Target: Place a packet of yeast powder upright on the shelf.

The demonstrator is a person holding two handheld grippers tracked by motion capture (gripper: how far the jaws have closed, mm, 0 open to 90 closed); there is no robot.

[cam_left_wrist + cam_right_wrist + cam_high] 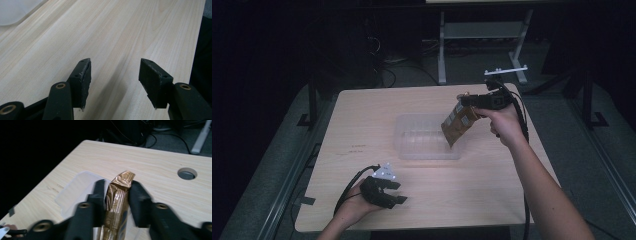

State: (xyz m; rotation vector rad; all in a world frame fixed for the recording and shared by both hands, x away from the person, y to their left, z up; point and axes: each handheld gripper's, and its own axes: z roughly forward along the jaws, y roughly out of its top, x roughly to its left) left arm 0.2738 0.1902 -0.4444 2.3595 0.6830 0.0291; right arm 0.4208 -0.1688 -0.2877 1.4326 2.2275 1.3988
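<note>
- Over the right side of the clear plastic tray [427, 137], the right tool [464, 100] is gripping a gold foil packet [458, 122], which is hanging tilted with its lower end just inside the tray's right edge.
- Right gripper view: both black jaws are pressing the packet's [117, 195] crinkled top between them; the tray [75, 187] is lying below on the table [155, 167], and a round hole [187, 173] is showing in the tabletop.
- At the table's [362, 125] near left edge, the left tool [399, 192] is resting low, well apart from the tray.
- Left gripper view: the left tool's [115, 75] jaws are standing wide apart, holding nothing, bare wood [112, 30] between them.
</note>
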